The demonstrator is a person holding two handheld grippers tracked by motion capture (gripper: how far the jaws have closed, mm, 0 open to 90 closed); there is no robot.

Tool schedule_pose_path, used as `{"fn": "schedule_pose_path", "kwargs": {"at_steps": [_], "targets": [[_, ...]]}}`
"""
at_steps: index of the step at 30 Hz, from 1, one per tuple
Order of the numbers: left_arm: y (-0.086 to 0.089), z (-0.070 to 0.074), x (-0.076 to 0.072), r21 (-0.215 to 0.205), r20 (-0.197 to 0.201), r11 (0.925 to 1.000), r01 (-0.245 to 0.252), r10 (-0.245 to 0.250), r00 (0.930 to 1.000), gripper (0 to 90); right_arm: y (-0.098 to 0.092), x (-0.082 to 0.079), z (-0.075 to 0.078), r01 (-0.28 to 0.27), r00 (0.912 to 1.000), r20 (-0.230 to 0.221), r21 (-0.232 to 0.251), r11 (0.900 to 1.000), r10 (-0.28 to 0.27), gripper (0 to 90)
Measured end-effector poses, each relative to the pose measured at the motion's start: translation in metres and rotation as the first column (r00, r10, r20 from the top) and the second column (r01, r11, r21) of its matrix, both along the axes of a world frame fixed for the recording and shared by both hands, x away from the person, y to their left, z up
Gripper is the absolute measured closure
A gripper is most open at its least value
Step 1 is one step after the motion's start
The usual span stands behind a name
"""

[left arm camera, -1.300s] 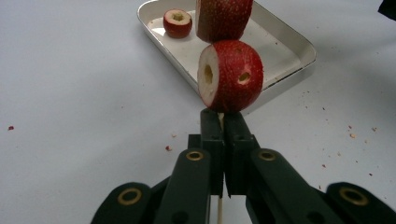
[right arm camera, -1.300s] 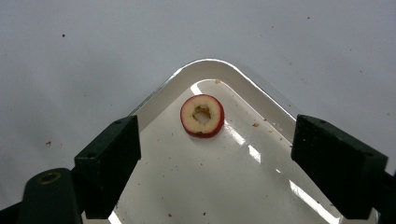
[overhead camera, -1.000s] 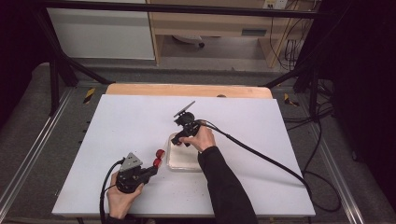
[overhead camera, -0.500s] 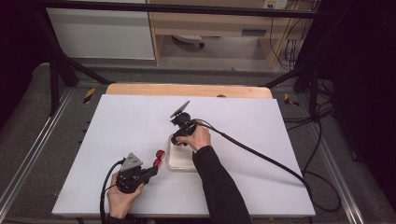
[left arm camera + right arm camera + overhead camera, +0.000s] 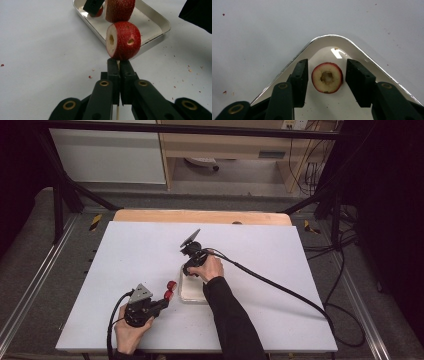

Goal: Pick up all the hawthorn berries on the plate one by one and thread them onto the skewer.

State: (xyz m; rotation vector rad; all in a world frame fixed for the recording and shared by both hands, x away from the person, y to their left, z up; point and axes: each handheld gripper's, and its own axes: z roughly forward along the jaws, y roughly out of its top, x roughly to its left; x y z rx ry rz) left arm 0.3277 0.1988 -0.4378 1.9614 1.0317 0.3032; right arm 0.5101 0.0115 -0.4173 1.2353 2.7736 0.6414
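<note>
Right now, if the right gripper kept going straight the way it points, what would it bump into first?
Probably the red fruit piece lying between the right gripper's open jaws, then the corner wall of the metal tray behind it.

Near the desk's front edge the left gripper (image 5: 167, 295) lies low with its jaws clamped together, while the right gripper (image 5: 189, 270), mid-desk, points downward, its jaws just closing but apart.

- White bench (image 5: 135, 250) with wooden far edge (image 5: 200, 216).
- Grey carpeted floor (image 5: 30, 250).
- Black frame bars (image 5: 65, 190).
- Wooden shelving (image 5: 225, 145) beyond, cables (image 5: 310, 170) beside it.
</note>
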Motion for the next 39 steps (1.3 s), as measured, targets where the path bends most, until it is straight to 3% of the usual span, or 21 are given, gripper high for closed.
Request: {"fn": "schedule_pose_path", "kwargs": {"at_steps": [13,21,33,39], "targets": [[0.0,0.0,0.0,0.001,-0.001,1.0,0.0,0.0,1.0,88.1,0.0,-0.001,0.002,0.021,0.9997,-0.011,-0.007,1.0,-0.021,61.4],[-0.003,0.0,0.0,0.006,0.002,1.0,0.002,-0.002,1.0,88.1,-0.009,-0.012,0.021,0.02,0.9995,0.024,0.019,1.0,-0.021,61.6],[-0.013,0.001,-0.001,0.014,0.006,0.9998,0.014,-0.014,0.9999,88.1,-0.049,-0.034,0.038,0.046,0.9971,0.055,0.108,0.993,-0.053,61.6],[-0.022,0.001,-0.001,0.008,0.014,0.9998,0.018,-0.018,0.9997,88.0,-0.074,-0.049,0.038,0.072,0.9938,0.069,0.205,0.976,-0.088,61.6]]}}
